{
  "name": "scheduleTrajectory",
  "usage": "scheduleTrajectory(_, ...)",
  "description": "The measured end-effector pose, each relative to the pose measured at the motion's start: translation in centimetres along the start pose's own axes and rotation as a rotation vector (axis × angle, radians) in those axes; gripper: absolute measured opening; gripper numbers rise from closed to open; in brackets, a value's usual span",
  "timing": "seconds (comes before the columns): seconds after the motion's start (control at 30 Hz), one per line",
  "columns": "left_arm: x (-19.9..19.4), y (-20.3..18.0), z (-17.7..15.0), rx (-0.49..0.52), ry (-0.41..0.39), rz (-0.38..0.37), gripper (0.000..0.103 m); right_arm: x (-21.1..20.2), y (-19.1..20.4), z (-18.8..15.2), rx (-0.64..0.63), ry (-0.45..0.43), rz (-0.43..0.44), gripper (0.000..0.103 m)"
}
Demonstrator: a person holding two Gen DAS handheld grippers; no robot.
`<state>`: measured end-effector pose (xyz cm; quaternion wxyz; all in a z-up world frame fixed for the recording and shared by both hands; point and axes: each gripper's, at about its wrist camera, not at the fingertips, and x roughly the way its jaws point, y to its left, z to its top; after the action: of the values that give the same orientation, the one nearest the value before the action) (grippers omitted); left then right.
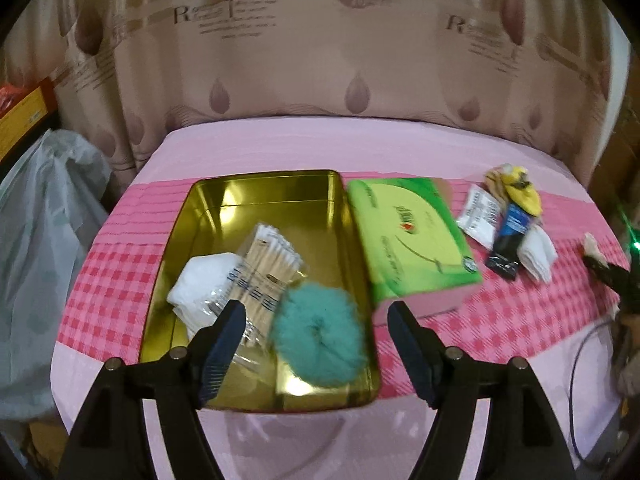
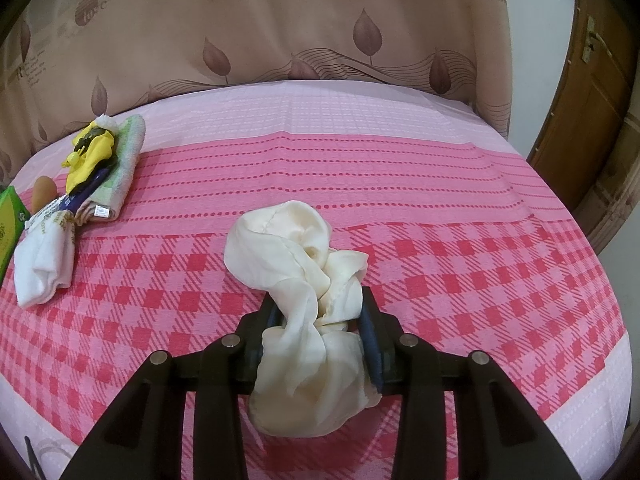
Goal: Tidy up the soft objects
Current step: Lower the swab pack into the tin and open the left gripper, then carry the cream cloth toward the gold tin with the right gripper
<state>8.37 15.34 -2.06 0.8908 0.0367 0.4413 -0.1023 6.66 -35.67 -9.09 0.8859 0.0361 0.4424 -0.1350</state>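
— Two grippers, two different jobs. Start with the left one?

— From the left wrist view, the left gripper hangs with its jaws spread wide and nothing between them, over the near end of the gold tin. The teal scrunchie lies in the tin's near right corner, just beside a packet of cotton swabs and a white pad pack. I'd guess the tin is the collecting place, which is why the soft bits sit together there.

— And outside the tin?

— A green tissue pack lies touching the tin's right wall. Farther right on the pink checked cloth there's a small pile: a dark tube, something yellow, white folded pieces.

— The right side?

— In the right wrist view the right gripper is clamped on a cream scarf, bunched between the pads, its far end resting on the cloth. Gathered like that it should carry without trailing. The pile sits far left, with a folded towel under the yellow thing.

— Next?

— Probably the scarf goes across to the tin.
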Motion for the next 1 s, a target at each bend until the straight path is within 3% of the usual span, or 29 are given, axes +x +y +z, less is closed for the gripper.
scheduleTrajectory(0.53,-1.1,1.4,-1.5,-0.062,-0.009,0.051,0.075,-0.2,0.2,-0.1,-0.006,-0.003,-0.004,0.035)
scheduleTrajectory(0.77,-0.8,2.6,-1.6,-0.110,0.000,0.075,0.075,-0.5,0.3,0.3,-0.032,-0.021,-0.020,0.030)
scheduleTrajectory(1.0,-0.4,3.7,-1.7,-0.151,0.016,0.099,0.075,-2.9,1.4,1.9,-0.031,-0.078,0.047,0.029)
